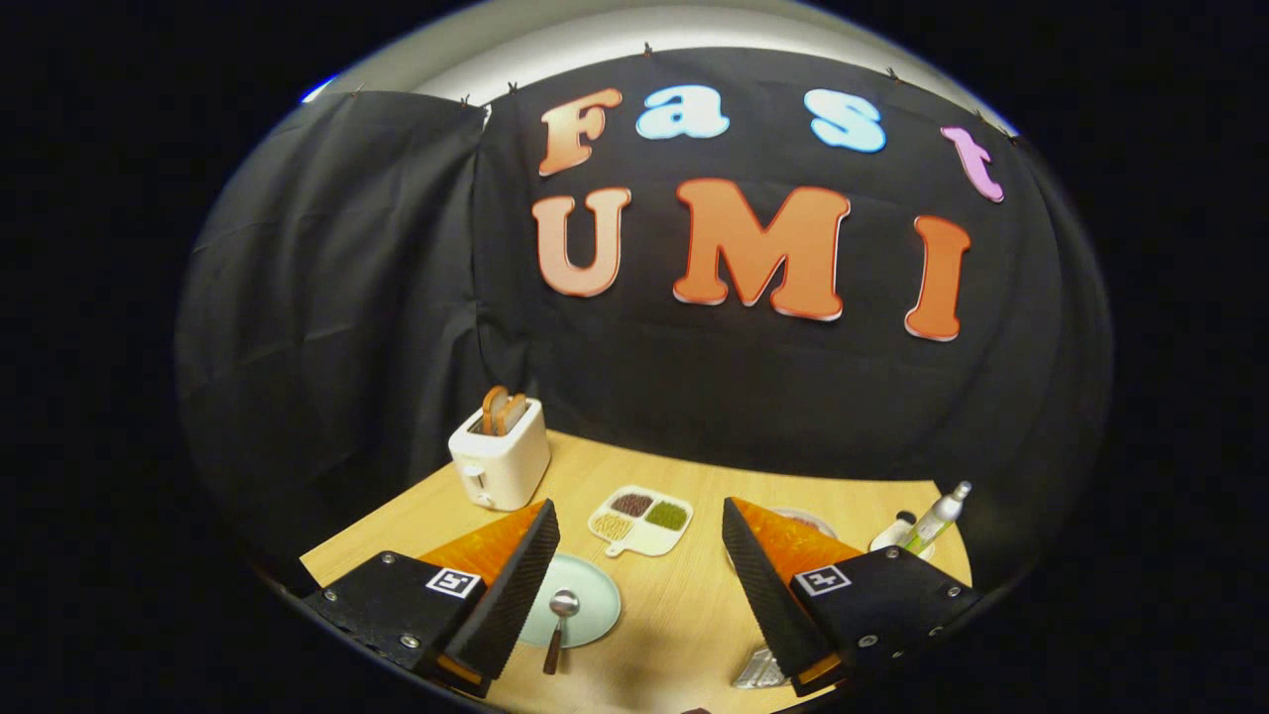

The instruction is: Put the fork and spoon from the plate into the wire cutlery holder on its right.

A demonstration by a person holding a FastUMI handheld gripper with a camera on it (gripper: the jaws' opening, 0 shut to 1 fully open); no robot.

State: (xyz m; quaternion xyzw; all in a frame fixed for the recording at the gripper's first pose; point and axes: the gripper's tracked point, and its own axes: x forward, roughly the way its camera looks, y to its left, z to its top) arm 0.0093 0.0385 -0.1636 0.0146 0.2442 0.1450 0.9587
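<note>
Black cloth hangs in soft folds behind a pale wooden desk [684, 595] with a smooth, faintly grained top. On it, between the fingers and close against the left one, lies a round, pale green plate [593, 600], glossy and shallow. A spoon [559, 623] rests on the plate, its shiny metal bowl toward the middle and its dark brownish handle running back over the near rim onto the desk. The left finger covers the plate's left part, so whether a fork lies there cannot be told.

The gripper [644, 585] hovers above the desk with its jaws spread wide and nothing held; the inner faces of the fingers are ribbed, and each carries a small square marker on its base. Just inside the right finger, near its base, a bit of silvery wire mesh [758, 669] shows (probably the cutlery holder, though most of it is hidden).

Beyond the fingers sits a white divided dish [642, 521] with a short handle, its compartments holding dark, green and pale grains. Farther left stands a cream, rounded toaster [501, 454] with two brown slices upright in its slots. Behind the right finger are a partly hidden white dish [808, 520] and a slim white bottle [937, 516] leaning beside a smaller one.
</note>
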